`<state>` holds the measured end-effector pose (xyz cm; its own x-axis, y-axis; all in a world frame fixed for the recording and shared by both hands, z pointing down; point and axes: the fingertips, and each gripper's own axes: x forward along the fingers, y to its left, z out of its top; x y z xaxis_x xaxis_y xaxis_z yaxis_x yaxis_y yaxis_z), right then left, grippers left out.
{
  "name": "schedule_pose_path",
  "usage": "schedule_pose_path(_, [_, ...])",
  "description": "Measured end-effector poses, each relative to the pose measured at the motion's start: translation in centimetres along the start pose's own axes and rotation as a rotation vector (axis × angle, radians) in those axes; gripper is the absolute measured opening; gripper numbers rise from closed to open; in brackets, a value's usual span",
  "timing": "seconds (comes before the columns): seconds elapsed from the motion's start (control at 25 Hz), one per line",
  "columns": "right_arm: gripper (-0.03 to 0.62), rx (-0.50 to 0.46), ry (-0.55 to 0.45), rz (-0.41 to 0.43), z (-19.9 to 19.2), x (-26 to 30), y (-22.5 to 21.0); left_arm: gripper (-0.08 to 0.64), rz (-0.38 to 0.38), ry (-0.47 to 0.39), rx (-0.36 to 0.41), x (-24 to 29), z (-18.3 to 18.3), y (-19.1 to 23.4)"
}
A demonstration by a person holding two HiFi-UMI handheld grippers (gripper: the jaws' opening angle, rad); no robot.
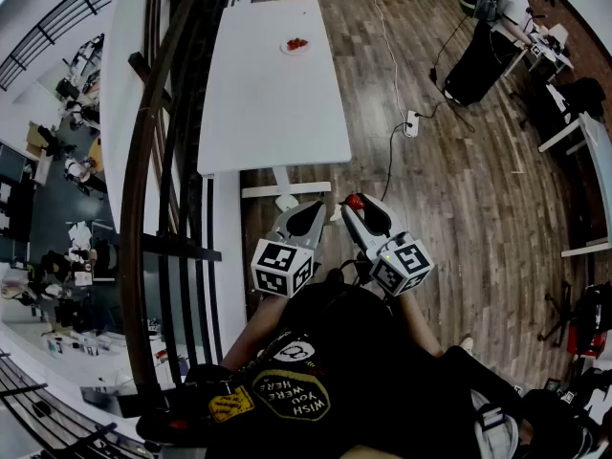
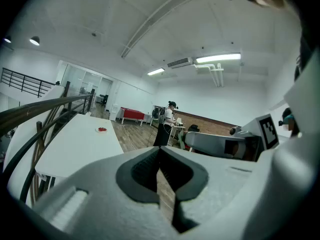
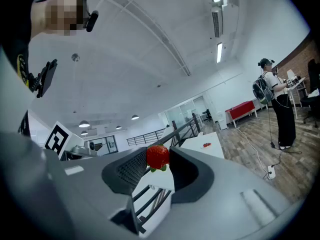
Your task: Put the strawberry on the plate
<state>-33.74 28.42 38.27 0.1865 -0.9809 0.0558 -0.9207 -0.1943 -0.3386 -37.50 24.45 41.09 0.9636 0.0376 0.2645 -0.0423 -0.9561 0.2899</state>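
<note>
The right gripper is pinching the strawberry between its jaws, with the red fruit sitting at the tips and its green leaves showing underneath. The left gripper is holding its jaws pressed together at the tips, with nothing between them. Both grippers are hanging side by side, close in front of the person's chest, over the wooden floor. Well apart from them, the white bench is carrying the plate near its far end, with something red lying on it. A dark railing is running along the bench's left side.
</note>
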Motion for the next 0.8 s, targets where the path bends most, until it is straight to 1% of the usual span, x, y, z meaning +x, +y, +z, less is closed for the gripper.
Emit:
schedule_pose_path(0.12, [0.144,0.001,-0.008,-0.005,0.3,-0.2,-0.7,0.003,-0.012,0.007,0.008,0.6,-0.1,-0.5])
schedule_pose_path(0.36, [0.144,-0.005,-0.008,0.017,0.7,-0.7,-1.2,0.003,-0.008,0.012,0.008,1.5,0.0,-0.9])
schedule_pose_path(0.6, [0.144,0.014,-0.024,-0.009,1.0,-2.0,-3.4,0.003,-0.021,0.024,0.023,3.4,-0.2,-2.6])
schedule_pose_path(0.8, [0.144,0.011,-0.037,0.009,2.0,-2.7,-4.8,0.003,-0.005,0.022,0.028,4.6,0.1,-3.5])
